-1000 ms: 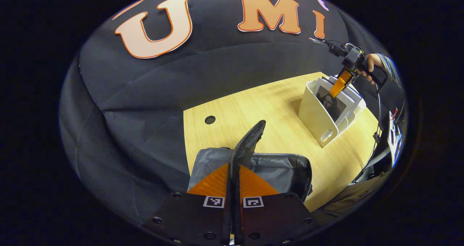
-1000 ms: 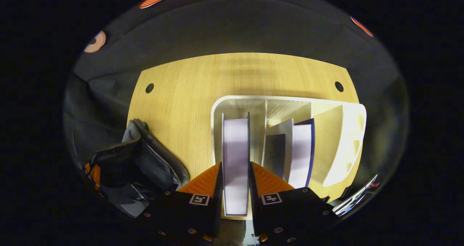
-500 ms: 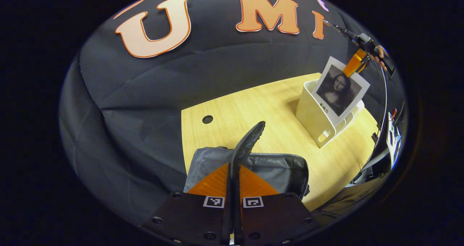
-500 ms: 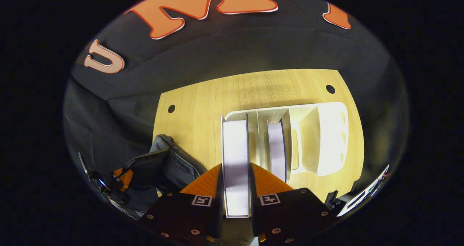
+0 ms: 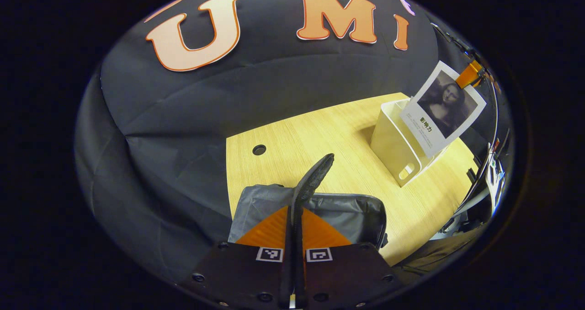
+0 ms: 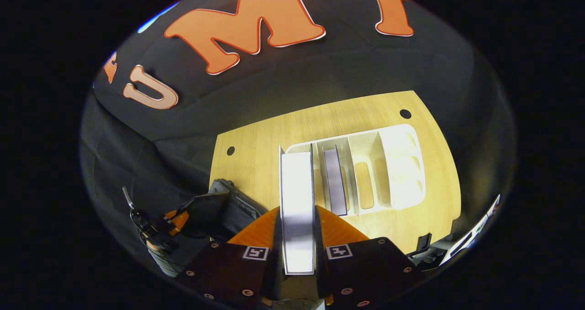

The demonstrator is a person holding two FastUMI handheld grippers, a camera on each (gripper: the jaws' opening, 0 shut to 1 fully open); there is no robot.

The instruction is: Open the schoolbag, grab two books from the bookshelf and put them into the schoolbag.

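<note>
Step in hand: transfer of the first book. In the right gripper view, the right gripper (image 6: 298,250) is clamped on the book (image 6: 297,195), both fingers pressing its covers, page edge facing the camera. The book hangs clear above the table (image 6: 256,141). Beyond it stands the white bookshelf (image 6: 393,163), with a second book (image 6: 335,182) upright in a slot at about 1 o'clock. The schoolbag (image 6: 219,209) lies at 9 o'clock.

In the left gripper view, the left gripper (image 5: 294,241) is closed on the schoolbag's dark strap or flap (image 5: 313,177), holding it raised over the grey bag body (image 5: 347,214). At 2 o'clock the lifted book (image 5: 445,106) hangs above the bookshelf (image 5: 395,136).

Next move, as judged: carry the book toward 9 o'clock, align it over the bag mouth, and lower it in. Whether the mouth is fully open cannot be told.
</note>
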